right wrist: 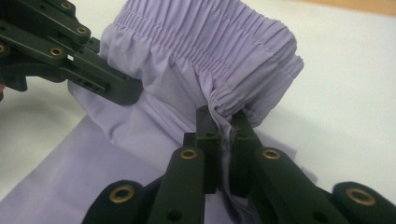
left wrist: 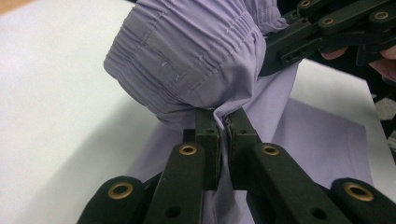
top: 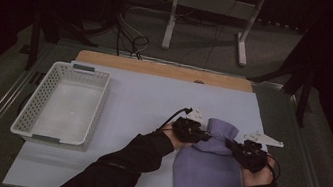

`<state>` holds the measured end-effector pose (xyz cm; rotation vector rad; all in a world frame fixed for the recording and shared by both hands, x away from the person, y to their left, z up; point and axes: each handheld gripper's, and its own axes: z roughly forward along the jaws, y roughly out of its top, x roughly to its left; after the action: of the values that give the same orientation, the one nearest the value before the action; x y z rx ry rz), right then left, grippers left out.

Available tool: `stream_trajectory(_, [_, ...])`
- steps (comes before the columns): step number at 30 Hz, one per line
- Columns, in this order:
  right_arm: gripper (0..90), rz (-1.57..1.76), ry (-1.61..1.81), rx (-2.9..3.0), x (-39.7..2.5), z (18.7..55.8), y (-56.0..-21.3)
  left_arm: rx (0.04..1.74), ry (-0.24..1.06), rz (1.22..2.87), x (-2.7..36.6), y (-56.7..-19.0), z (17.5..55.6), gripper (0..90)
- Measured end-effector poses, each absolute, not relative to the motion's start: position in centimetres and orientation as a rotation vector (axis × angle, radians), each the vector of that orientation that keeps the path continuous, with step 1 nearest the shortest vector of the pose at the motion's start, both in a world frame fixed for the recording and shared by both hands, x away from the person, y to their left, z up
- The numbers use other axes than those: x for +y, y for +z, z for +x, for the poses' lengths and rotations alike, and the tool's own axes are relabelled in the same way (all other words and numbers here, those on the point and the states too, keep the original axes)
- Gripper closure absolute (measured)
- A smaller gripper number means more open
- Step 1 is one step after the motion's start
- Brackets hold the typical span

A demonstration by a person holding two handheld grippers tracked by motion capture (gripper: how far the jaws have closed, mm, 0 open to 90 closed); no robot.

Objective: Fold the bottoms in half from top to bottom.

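Garment (top: pixel 208 168) type unclear, maybe shorts; forearms cut off at bottom edge.

Both forearms reach in from the near edge, the left gripper (top: pixel 201 135) and right gripper (top: pixel 232 145) facing each other at centre-right, fingers (left wrist: pixel 208 135) clamped together.

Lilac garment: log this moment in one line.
left gripper: shut on lilac garment | right gripper: shut on it | waistband end lifted | white basket apart

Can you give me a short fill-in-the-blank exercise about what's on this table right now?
1. Both grippers are shut on the ____ garment.
2. The white basket lies to the ____ of the garment in the high view.
3. The left gripper and right gripper pinch cloth just below the gathered ____ waistband.

Missing words: purple; left; elastic
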<state>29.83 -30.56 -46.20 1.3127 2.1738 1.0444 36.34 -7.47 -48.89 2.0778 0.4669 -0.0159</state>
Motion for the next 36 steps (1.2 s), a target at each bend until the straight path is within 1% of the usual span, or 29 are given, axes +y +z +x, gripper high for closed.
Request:
stream_trajectory(9, [85.8, 1.342, 1.011, 2.228, -29.8, 28.5, -48.4, 0.487, -0.055, 2.141, -7.2, -50.9, 35.0, 86.4])
stream_trajectory(19, [85.4, 1.346, 0.993, 2.283, -29.5, 27.9, -49.8, 0.517, -0.119, 2.181, -6.9, -52.1, 34.3, 84.4])
stream_trajectory(22, [85.2, 1.362, 0.978, 2.293, -29.4, 28.0, -50.3, 0.511, -0.109, 2.211, -7.0, -52.3, 34.2, 84.1])
stream_trajectory(31, [83.8, 1.363, 0.973, 2.332, -29.4, 28.0, -50.9, 0.509, -0.122, 2.231, -6.8, -52.5, 33.5, 81.9])
stream_trajectory(33, [81.9, 1.368, 0.973, 2.340, -29.4, 28.1, -51.0, 0.501, -0.119, 2.231, -6.8, -52.5, 33.3, 81.3])
stream_trajectory(36, [72.1, 1.381, 0.993, 2.342, -29.6, 28.2, -50.7, 0.498, -0.114, 2.222, -6.4, -52.0, 33.1, 76.1])
